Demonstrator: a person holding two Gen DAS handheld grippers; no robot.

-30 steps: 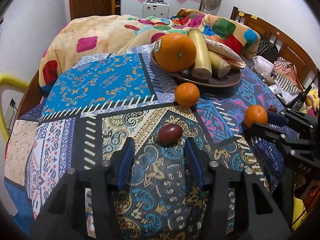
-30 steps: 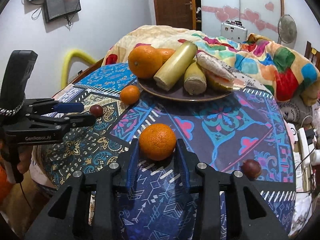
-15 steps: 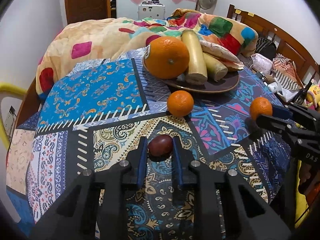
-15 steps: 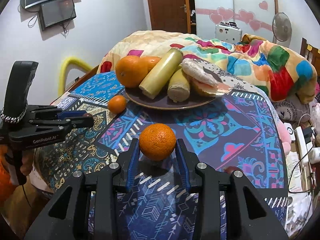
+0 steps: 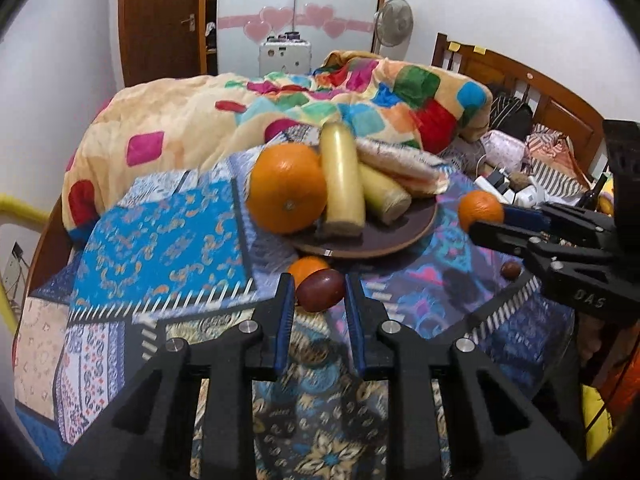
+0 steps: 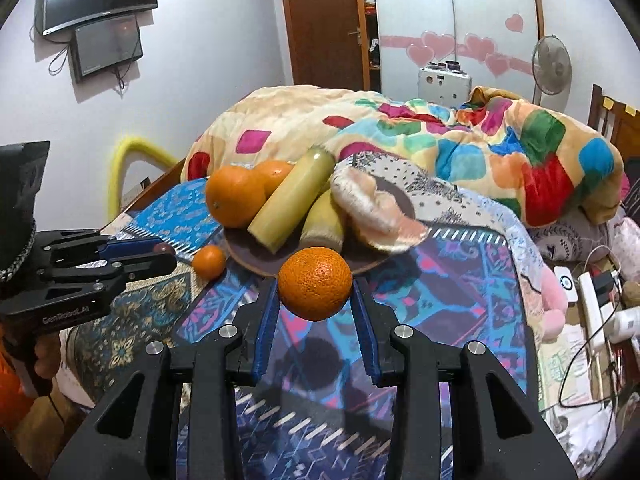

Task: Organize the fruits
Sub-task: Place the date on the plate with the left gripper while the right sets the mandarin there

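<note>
Lifted off the patterned tabletop (image 5: 160, 240) since a second ago: a dark maroon fruit (image 5: 320, 290) in the left tongs (image 5: 318, 300) and a mandarin (image 6: 315, 283) in the right tongs (image 6: 316, 304), both now carried closer to the brown plate (image 5: 416, 228).

Maroon fruit smooth, oval, glossy; mandarin bright orange with pebbled skin, casting a shadow on the cloth below. Plate already crowded with a large orange (image 5: 286, 188), two pale yellow stalk sections (image 5: 342, 184) and peeled pomelo segments (image 6: 372, 208). Small loose mandarin (image 6: 208, 262) lying on the cloth just beside the plate's near rim; a second dark fruit (image 5: 511, 269) resting near the tabletop's right edge. Bare plate surface showing only along the front rim; open cloth between the two tools.

Left tongs clenched narrowly on the maroon fruit, blue pads (image 5: 285, 320) pressing both sides. Right tongs spread wider, gripping the mandarin at its flanks, held just short of the plate's edge.
</note>
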